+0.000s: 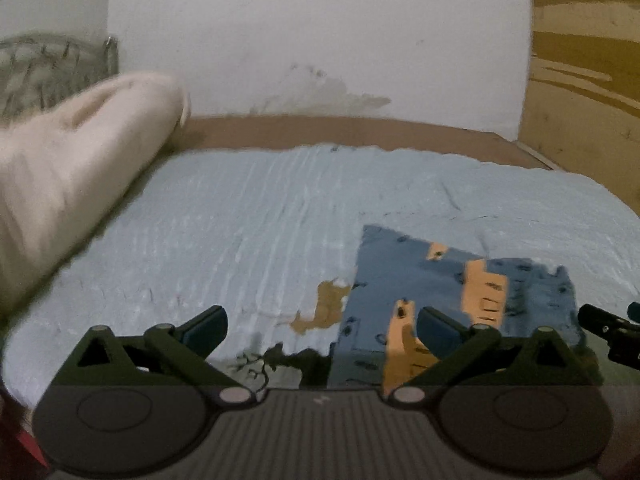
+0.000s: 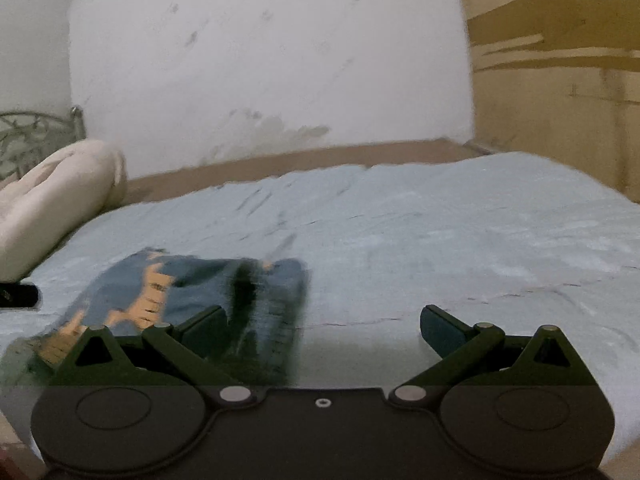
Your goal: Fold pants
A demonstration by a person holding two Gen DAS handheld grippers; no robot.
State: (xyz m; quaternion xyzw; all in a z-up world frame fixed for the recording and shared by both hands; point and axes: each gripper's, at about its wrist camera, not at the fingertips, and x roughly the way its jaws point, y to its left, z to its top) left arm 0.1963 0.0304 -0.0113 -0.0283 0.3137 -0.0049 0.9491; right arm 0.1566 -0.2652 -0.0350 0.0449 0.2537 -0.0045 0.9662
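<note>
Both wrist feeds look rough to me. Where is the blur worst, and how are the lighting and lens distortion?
Left wrist: dim, flat light; pillow smeared, pants fairly legible, bed edge bowed by the fisheye. Right wrist: stronger motion blur; pants streaked so their pattern is unreadable, bedsheet soft, wall curved by the lens. No glare in either; both grippers stay sharp.

The pants (image 1: 460,304) lie on the bed (image 1: 260,220), toward its near edge. The pillow (image 1: 68,168) lies at the bed's left end; the wall (image 1: 320,40) stands behind it.
</note>
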